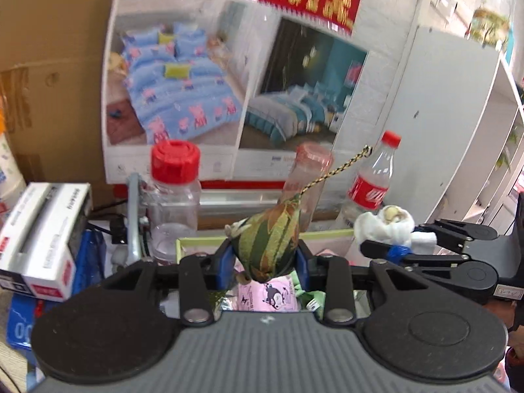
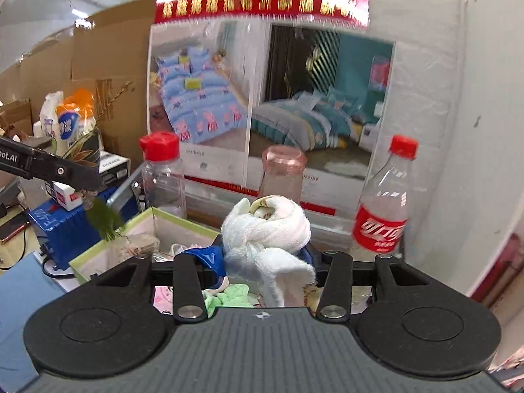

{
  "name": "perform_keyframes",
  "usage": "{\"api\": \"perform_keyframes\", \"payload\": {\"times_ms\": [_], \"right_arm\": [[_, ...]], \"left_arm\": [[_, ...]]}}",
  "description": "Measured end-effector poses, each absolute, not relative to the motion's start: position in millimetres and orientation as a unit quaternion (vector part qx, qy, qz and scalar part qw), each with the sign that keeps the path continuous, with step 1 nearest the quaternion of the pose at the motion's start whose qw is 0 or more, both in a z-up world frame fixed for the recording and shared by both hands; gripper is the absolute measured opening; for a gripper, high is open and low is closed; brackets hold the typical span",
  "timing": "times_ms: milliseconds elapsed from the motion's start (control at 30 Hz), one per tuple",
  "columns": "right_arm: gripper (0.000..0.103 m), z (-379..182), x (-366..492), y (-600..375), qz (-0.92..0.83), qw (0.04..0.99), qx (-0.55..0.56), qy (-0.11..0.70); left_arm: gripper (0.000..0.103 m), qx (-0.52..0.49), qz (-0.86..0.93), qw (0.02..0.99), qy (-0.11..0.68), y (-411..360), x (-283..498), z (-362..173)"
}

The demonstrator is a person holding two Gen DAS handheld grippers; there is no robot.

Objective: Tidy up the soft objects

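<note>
1. Left gripper [image 1: 266,255] pinches one green patterned pouch [image 1: 269,245] above the box [image 2: 108,245].
2. Right gripper [image 2: 267,262] pinches one white towel [image 2: 268,239].
3. Three bottles; one Coca-Cola bottle [image 2: 383,209].

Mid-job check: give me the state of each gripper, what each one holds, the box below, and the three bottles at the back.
left gripper: shut on green pouch
green pouch: held above the box, cord trailing up
right gripper: shut on white towel
white towel: knotted, held above the box
green-rimmed box: open, soft items inside
wide-cap bottle: upright, capped
pink bottle: upright
cola bottle: upright, capped
</note>
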State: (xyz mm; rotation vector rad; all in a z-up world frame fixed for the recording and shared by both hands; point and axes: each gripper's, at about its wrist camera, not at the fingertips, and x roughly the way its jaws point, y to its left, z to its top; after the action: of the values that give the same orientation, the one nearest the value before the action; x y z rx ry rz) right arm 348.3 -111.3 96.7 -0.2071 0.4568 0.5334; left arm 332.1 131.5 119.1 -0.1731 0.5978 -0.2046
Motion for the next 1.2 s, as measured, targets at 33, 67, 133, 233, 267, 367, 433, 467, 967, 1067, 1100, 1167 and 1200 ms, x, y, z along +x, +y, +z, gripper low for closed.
{"api": "perform_keyframes", "payload": {"times_ms": [33, 67, 133, 233, 267, 367, 433, 467, 967, 1067, 1100, 1167, 1200], "right_arm": [[0.029, 86, 355, -108, 0.265, 0.930, -0.098, 0.237], [0.030, 77, 361, -106, 0.267, 0.926, -0.096, 0.248], [0.030, 59, 370, -101, 0.270, 0.919, -0.098, 0.269], [0.030, 42, 378, -95, 0.272, 0.913, -0.105, 0.286], [0.031, 39, 380, -94, 0.273, 0.911, -0.106, 0.289], [0.033, 35, 382, -90, 0.273, 0.910, -0.108, 0.293], [0.034, 32, 384, -88, 0.273, 0.910, -0.111, 0.293], [0.035, 31, 384, -88, 0.273, 0.909, -0.111, 0.293], [0.047, 73, 351, -103, 0.219, 0.946, -0.075, 0.227], [0.048, 76, 333, -108, 0.217, 0.946, -0.075, 0.227], [0.049, 77, 326, -109, 0.217, 0.946, -0.073, 0.228], [0.049, 79, 309, -114, 0.212, 0.948, -0.068, 0.228], [0.049, 80, 299, -117, 0.208, 0.949, -0.067, 0.227]], "left_arm": [[0.036, -0.078, -0.097, 0.945, 0.303, 128, 339, 109], [0.036, -0.069, -0.091, 0.943, 0.313, 125, 345, 99], [0.036, -0.050, -0.079, 0.939, 0.330, 119, 356, 78], [0.036, -0.036, -0.067, 0.935, 0.347, 115, 371, 57], [0.036, -0.031, -0.065, 0.935, 0.348, 114, 373, 53], [0.037, -0.018, -0.056, 0.936, 0.347, 113, 376, 45], [0.040, -0.017, -0.052, 0.937, 0.344, 113, 377, 44], [0.048, -0.018, -0.052, 0.938, 0.343, 114, 377, 44], [0.065, -0.033, -0.044, 0.949, 0.311, 106, 345, 81], [0.066, -0.030, -0.049, 0.953, 0.299, 103, 324, 92], [0.066, -0.030, -0.051, 0.954, 0.295, 102, 315, 96], [0.066, -0.030, -0.053, 0.956, 0.286, 100, 296, 103], [0.067, -0.031, -0.054, 0.958, 0.280, 100, 287, 106]]}}
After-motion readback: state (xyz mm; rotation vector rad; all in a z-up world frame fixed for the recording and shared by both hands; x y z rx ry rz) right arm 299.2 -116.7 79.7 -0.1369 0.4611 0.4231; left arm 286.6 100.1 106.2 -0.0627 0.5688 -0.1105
